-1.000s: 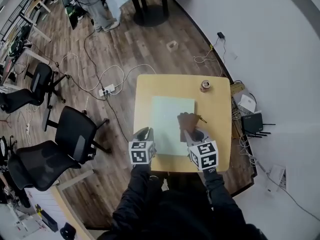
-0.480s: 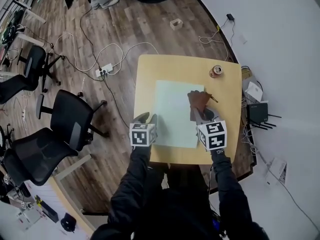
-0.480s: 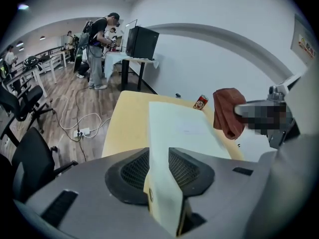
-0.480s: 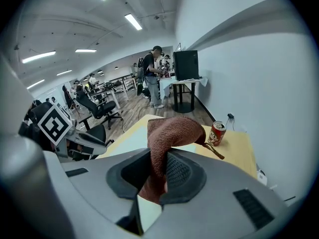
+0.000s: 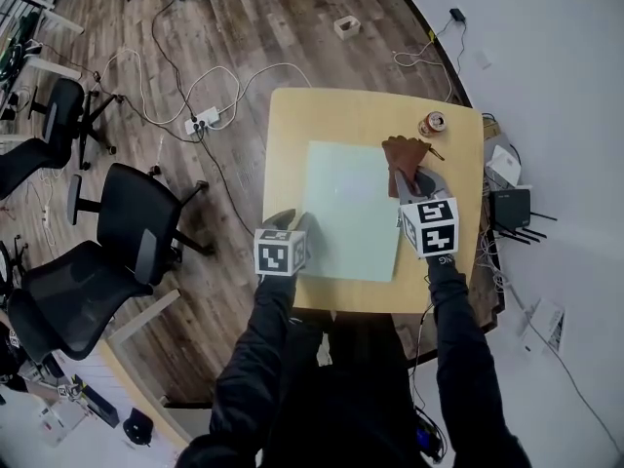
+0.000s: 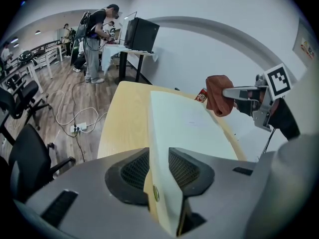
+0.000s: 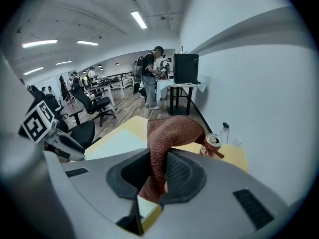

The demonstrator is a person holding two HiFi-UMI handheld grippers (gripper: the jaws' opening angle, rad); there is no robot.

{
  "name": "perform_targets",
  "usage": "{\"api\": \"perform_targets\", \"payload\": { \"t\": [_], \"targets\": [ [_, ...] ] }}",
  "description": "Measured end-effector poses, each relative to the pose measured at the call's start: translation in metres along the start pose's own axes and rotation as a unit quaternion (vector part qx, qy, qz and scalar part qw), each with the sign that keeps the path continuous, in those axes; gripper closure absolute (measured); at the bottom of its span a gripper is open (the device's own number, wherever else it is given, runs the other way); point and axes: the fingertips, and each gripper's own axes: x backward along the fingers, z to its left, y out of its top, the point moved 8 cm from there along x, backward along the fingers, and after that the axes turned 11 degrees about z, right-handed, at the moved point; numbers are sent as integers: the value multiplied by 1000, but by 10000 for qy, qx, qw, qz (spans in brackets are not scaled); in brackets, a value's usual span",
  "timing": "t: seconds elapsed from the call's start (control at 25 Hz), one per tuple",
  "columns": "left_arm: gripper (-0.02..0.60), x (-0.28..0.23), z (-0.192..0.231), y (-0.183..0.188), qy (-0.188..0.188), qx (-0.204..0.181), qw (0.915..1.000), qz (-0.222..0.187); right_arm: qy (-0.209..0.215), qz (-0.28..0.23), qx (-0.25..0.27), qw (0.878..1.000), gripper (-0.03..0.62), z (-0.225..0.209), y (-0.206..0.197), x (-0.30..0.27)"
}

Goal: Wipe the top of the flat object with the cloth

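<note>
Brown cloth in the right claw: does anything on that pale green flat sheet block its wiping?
Nothing visible blocks the brown cloth. The pale green flat sheet is bare on top; the red-and-white can stands off it, and the left claw clamps only its near edge.

Both black-sleeved arms [image 5: 255, 359] reach up from 6 o'clock. The left hand-held gripper [image 5: 295, 224], pointing toward 1 o'clock, clamps the board's [image 5: 351, 203] near edge. The right hand-held gripper [image 5: 409, 179], pointing toward 11 o'clock, pinches the cloth [image 5: 400, 152].
</note>
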Motion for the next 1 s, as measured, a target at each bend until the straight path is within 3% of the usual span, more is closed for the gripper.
{"api": "perform_targets", "payload": {
  "t": [0.24, 0.48, 1.0],
  "targets": [
    [466, -2, 3, 3, -72, -22, 9999, 93, -119, 63, -131, 9998, 519, -14, 10, -29],
    [468, -5, 1, 5, -18, -109, 9998, 192, 25, 375, -435, 9983, 519, -17, -8, -50],
    [468, -6, 1, 4, 61, -61, 9996, 259, 366, 479, -559, 9966, 520, 12, -44, -37]
  ]
}}
